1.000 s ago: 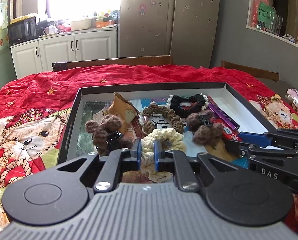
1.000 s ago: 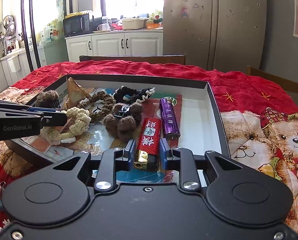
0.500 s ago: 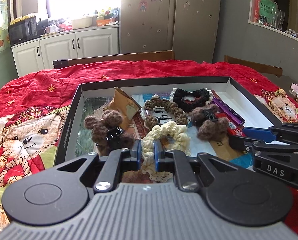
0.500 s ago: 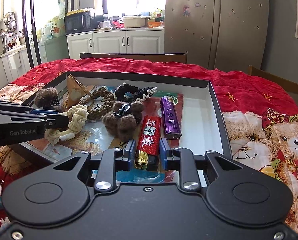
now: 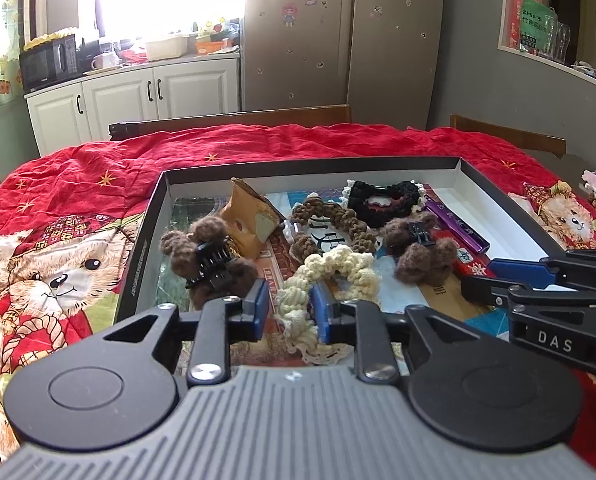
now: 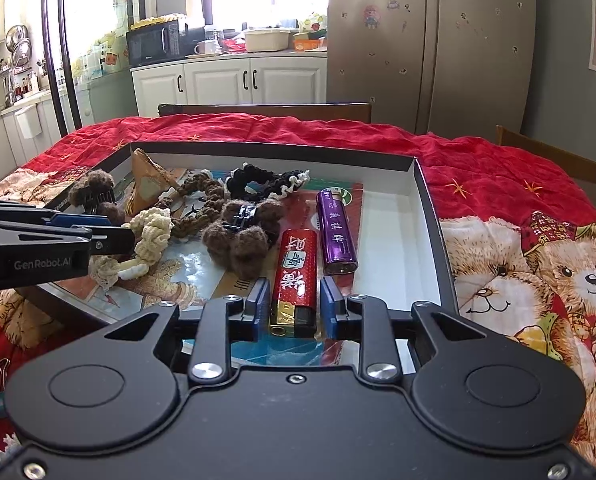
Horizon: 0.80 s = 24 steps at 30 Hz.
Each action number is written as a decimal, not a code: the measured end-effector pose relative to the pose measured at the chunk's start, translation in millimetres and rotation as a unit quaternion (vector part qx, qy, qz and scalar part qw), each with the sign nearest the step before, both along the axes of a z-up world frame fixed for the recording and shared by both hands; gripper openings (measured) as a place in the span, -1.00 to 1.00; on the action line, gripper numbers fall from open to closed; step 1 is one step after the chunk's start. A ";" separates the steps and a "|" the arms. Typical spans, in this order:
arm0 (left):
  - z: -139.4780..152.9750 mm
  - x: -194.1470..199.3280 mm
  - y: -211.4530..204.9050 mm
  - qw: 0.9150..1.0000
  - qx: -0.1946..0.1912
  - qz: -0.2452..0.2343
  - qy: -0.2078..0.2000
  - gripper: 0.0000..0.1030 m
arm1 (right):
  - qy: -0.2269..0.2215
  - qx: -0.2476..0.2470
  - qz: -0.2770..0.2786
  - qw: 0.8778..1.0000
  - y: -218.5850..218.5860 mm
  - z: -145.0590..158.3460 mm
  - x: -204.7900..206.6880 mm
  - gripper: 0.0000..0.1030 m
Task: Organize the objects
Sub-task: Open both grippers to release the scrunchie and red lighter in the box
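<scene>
Release step: left gripper jaws opening off cream scrunchie; right gripper spread around red lighter; next, both back out of box

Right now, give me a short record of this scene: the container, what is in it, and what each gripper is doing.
container: black box, white inside, on a red bear-print cloth
contents: cream scrunchie, brown braided scrunchie, black scrunchie, two brown pom-pom hair clips, red lighter, purple lighter, tan packet
left gripper: jaws opening, cream scrunchie between them
right gripper: jaws either side of the red lighter, slight gap showing
outside box: binder clip on the cloth
</scene>
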<state>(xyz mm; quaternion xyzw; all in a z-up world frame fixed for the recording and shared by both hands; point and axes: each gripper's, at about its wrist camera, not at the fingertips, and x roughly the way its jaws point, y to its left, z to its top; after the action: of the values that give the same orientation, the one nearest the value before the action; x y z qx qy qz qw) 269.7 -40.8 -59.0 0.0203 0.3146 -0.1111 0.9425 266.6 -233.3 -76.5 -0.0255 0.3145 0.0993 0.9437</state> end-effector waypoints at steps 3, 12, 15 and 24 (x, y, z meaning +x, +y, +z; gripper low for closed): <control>1.4 -2.8 0.3 1.000 -0.001 -0.001 -0.003 0.18 | -0.001 0.004 0.001 1.000 -0.9 0.5 -1.3 -0.39; 12.4 -11.6 0.7 1.000 0.002 -0.008 -0.016 0.31 | -0.005 0.012 0.001 1.000 -4.2 4.9 -7.8 -0.35; 18.3 -16.6 1.8 1.000 0.005 -0.010 -0.023 0.38 | -0.009 0.014 0.003 1.000 -5.6 10.0 -12.3 -0.33; 43.1 -37.3 17.7 0.999 0.005 -0.005 -0.050 0.57 | -0.023 0.013 0.020 0.999 -5.3 32.2 -38.5 -0.30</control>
<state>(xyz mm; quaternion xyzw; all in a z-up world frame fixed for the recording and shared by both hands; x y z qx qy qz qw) 232.4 -23.0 -16.0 0.0317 0.2676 -0.1131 0.9564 228.0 -238.7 -44.3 -0.0221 0.2911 0.1214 0.9487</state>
